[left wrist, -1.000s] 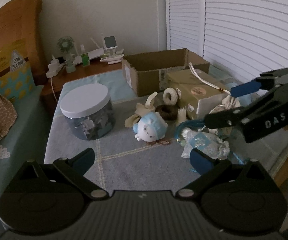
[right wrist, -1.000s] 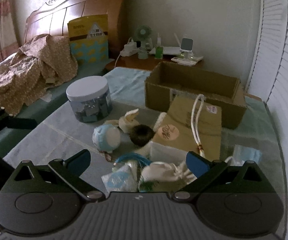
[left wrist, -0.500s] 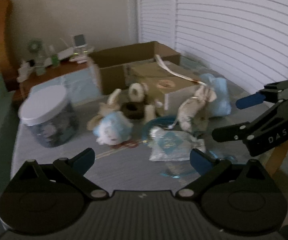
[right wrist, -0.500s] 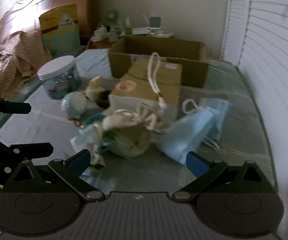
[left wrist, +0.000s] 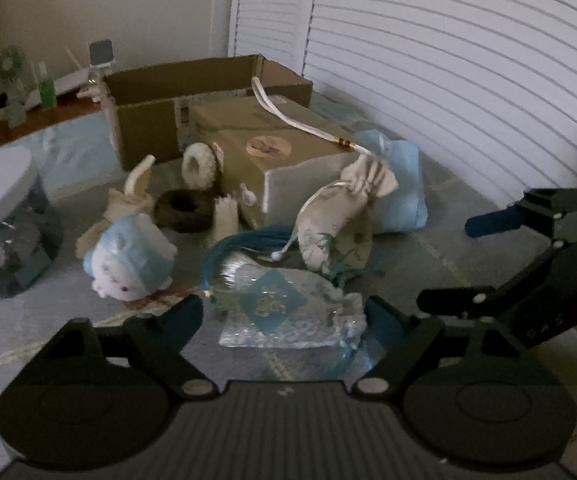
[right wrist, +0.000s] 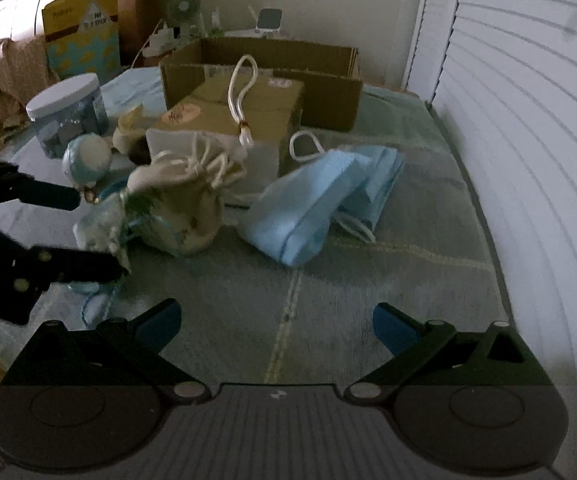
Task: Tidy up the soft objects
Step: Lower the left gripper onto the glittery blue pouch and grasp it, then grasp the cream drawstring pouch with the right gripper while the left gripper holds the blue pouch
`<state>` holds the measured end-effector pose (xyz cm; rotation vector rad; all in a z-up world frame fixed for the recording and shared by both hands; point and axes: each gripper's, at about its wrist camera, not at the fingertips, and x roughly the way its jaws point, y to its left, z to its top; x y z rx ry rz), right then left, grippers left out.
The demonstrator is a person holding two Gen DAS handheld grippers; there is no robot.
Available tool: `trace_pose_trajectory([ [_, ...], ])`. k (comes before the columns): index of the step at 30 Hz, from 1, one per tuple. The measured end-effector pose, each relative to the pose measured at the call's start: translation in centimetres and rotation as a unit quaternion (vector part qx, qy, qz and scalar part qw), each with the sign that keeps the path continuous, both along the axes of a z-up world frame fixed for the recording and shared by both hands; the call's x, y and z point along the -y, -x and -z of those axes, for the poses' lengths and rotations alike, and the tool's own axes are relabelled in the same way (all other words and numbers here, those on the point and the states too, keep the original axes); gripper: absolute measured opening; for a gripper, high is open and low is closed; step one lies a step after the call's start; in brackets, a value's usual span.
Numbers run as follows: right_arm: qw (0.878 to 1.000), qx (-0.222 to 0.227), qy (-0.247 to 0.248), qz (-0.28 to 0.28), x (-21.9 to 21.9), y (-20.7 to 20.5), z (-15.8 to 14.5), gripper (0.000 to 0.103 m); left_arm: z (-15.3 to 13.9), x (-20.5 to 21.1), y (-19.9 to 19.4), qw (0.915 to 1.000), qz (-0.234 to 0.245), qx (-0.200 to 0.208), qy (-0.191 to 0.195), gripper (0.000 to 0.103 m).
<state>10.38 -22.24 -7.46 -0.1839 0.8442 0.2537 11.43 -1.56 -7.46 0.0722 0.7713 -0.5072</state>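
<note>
Several soft things heaped ahead of my tools, glittery blue-patched pouch (left wrist: 288,312) lying flat between my left gripper's (left wrist: 284,312) wide-spread fingers, unclamped, cream drawstring bag (left wrist: 336,216) just beyond, my right gripper (right wrist: 276,320) wide open, empty, pale blue masks (right wrist: 312,200) ahead.

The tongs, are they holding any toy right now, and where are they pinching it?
Nothing is held. The left tongs gape open around the shiny blue pouch without pinching it; the right tongs are open over bare cloth.
</note>
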Motion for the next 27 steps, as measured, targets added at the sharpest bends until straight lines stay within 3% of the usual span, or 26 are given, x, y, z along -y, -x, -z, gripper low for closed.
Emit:
trace_pose_trajectory([
  [6,1.000,-0.002,-0.006,0.000,0.1,0.0,0.5,0.103,0.4,0.6,0.0,0.9999,0.005,0.004,-0.012,0.084],
  [8,1.000,-0.001,-0.010,-0.005,0.2,0.0,0.5,0.103,0.2,0.8,0.1,0.9998,0.004,0.008,-0.020,0.073],
  [14,1.000,0.008,-0.013,-0.011,0.4,0.3,0.6,0.103,-0.2,0.4,0.5,0.9998,-0.001,0.003,-0.022,0.053],
  [17,1.000,0.011,-0.014,-0.009,0.3,0.5,0.6,0.103,-0.4,-0.6,1.1,0.9997,-0.014,-0.002,-0.019,0.053],
  [27,1.000,0.024,-0.015,0.004,0.2,1.0,0.7,0.103,-1.0,-5.0,3.0,0.9913,-0.107,0.021,-0.074,0.054],
])
